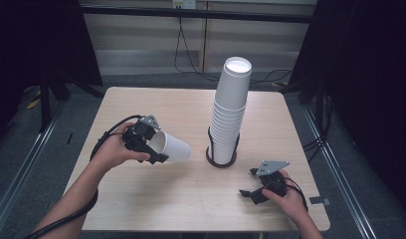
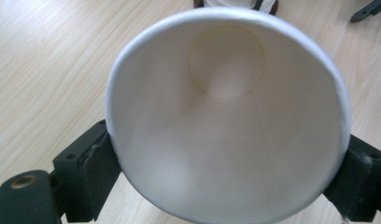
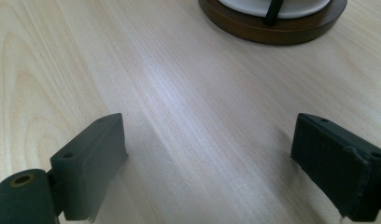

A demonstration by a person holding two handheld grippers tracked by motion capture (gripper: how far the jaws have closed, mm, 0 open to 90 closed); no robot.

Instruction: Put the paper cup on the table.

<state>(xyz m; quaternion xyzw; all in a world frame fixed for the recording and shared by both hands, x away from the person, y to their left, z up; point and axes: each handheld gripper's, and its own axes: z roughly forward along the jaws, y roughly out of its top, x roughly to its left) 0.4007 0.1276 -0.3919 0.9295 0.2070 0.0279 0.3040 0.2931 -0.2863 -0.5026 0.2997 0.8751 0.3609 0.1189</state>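
One white paper cup lay on its side in the left hand-held gripper, held above the left half of the pale wooden bench. In the left gripper view the black pads pressed on either side of the cup's rim, so that hand-held gripper was clenched on the cup, with the mouth turned toward its camera and the cup's base pointing toward the middle of the bench.

Just to the right of the cup stood a tall stack of white paper cups, nested mouth-down inside a black wire holder on a round dark wooden base. The stack leaned a little to the right near its top.

Farther right, near the front edge, the right hand-held gripper hovered low over the bench with its jaws spread wide and nothing between them; the right gripper view showed bare wood between the pads and the holder's base ahead.

Judging by this, a single cup had been separated and was being carried, either off the stack or back to it; which of the two could not be told. If it was to go back, the next move would call for tipping the cup mouth-down, lifting it above the top of the stack and lowering it squarely, since the lean made a knock likely. The free hand-held gripper could steady the stack.
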